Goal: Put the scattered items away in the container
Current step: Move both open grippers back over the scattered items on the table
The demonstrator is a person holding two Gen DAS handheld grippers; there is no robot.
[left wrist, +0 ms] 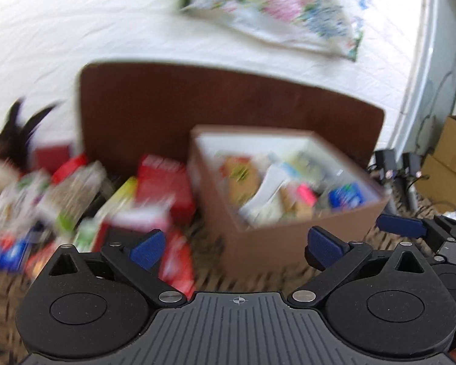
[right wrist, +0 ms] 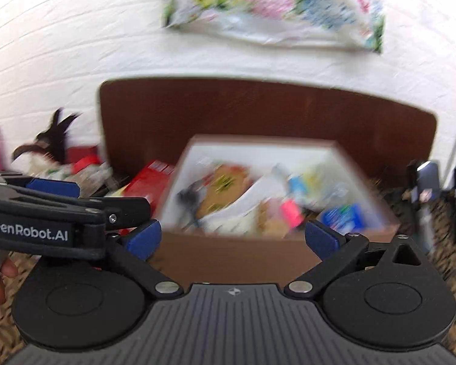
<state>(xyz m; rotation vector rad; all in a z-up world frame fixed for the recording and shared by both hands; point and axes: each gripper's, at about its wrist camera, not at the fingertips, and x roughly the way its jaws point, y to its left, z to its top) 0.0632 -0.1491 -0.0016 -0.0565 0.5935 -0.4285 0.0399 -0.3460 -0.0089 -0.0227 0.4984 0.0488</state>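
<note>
A brown cardboard box (left wrist: 276,243) with a white inside stands on a woven mat and holds several packets. It also shows in the right wrist view (right wrist: 234,249). A pile of loose packets and red boxes (left wrist: 164,179) lies to its left. My left gripper (left wrist: 237,246) is open and empty, in front of the box's near left corner. My right gripper (right wrist: 232,238) is open and empty, in front of the box's near wall. The left gripper's body (right wrist: 45,213) shows at the left of the right wrist view. Both views are blurred.
A dark brown board (left wrist: 228,100) stands behind the box against a white wall. A floral cloth (left wrist: 267,3) hangs above. A dark feathery object (left wrist: 18,133) sits far left. Cardboard boxes (left wrist: 450,158) and cables lie at the right.
</note>
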